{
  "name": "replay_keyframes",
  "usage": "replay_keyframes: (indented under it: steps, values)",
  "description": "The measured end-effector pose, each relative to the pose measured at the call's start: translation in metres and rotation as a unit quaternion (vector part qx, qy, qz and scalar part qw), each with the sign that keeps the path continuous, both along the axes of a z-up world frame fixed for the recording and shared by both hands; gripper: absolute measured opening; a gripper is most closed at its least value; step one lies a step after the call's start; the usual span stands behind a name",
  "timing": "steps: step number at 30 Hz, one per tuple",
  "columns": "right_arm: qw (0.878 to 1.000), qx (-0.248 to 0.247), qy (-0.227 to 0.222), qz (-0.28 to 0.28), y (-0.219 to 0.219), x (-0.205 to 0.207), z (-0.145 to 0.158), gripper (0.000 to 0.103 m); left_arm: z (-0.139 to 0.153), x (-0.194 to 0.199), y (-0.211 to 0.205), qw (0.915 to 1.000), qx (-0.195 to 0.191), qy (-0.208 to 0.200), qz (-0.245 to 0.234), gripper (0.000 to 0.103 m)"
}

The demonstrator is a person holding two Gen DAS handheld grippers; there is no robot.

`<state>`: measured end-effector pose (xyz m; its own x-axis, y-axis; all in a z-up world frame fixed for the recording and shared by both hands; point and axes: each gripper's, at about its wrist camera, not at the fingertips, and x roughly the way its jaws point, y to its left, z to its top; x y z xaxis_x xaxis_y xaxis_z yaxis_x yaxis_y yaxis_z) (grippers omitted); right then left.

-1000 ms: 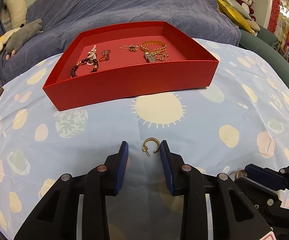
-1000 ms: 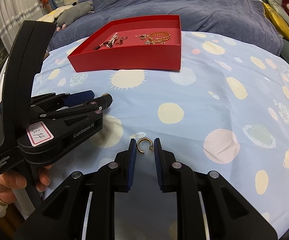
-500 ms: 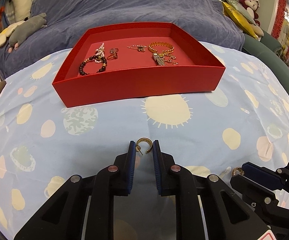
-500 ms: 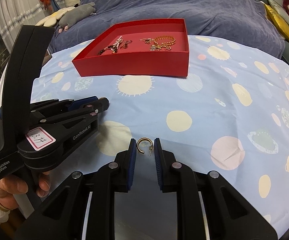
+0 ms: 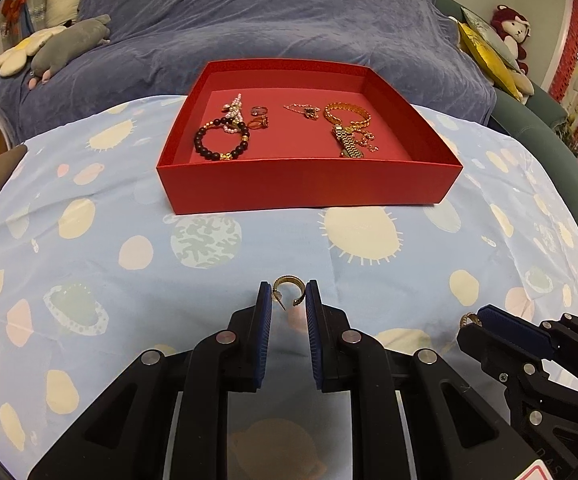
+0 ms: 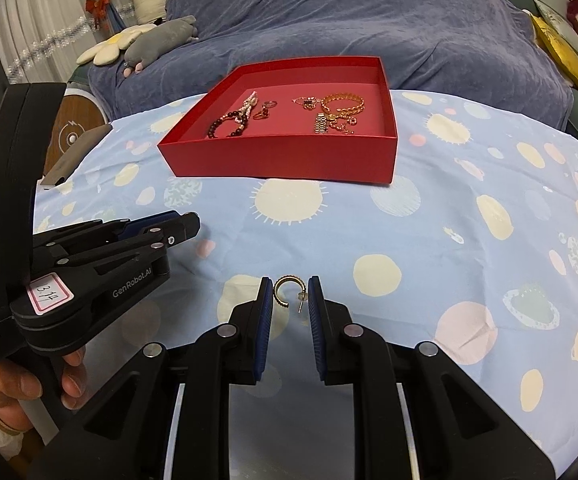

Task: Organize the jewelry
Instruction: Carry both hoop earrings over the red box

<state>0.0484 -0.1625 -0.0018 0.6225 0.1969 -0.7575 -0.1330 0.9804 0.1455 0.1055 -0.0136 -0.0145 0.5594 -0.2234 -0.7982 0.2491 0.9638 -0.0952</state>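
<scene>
My left gripper (image 5: 287, 294) pinches a small gold hoop earring (image 5: 285, 287) by its sides at the very fingertips, post hanging down into the gap, and my right gripper (image 6: 289, 294) pinches its twin, the second hoop earring (image 6: 287, 290), the same way. I judge the tip grip is deliberate: the hoops are thin, and holding them at the ends of the blue pads (image 5: 264, 312) keeps them in sight of each wrist camera and free to drop cleanly once the fingers part. Both seem to be held clear above the spotted blue cloth (image 5: 89, 240) on the table, though I cannot be sure how high. Straight ahead of both grippers, well apart from them, sits the red tray (image 5: 309, 184), where I take the earrings to be headed. On its floor lie a dark bead bracelet (image 5: 221, 142) with a pearl strand beside it toward the left, two rings (image 5: 260, 117) near the middle, and a gold chain bracelet (image 5: 347, 114) with a watch-like band toward the right; the near part of the tray floor looks bare, likely room for the pair. The tray's front wall hides the strip of floor just behind it. In the right wrist view the left gripper's tips are seen side-on and its earring is hidden; in the left wrist view the right gripper is cut off at the frame edge, only a glint of gold at its tip. The tangle around the gold chain is too small for me to sort out.
</scene>
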Motion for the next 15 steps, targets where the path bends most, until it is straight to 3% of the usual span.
replay_keyframes:
  steps: [15]
  values:
    - [1.000,0.001,-0.004,0.018,0.027,0.009,0.002,0.017,0.002,-0.004,0.036,0.9995,-0.013,0.010,0.025,0.015]
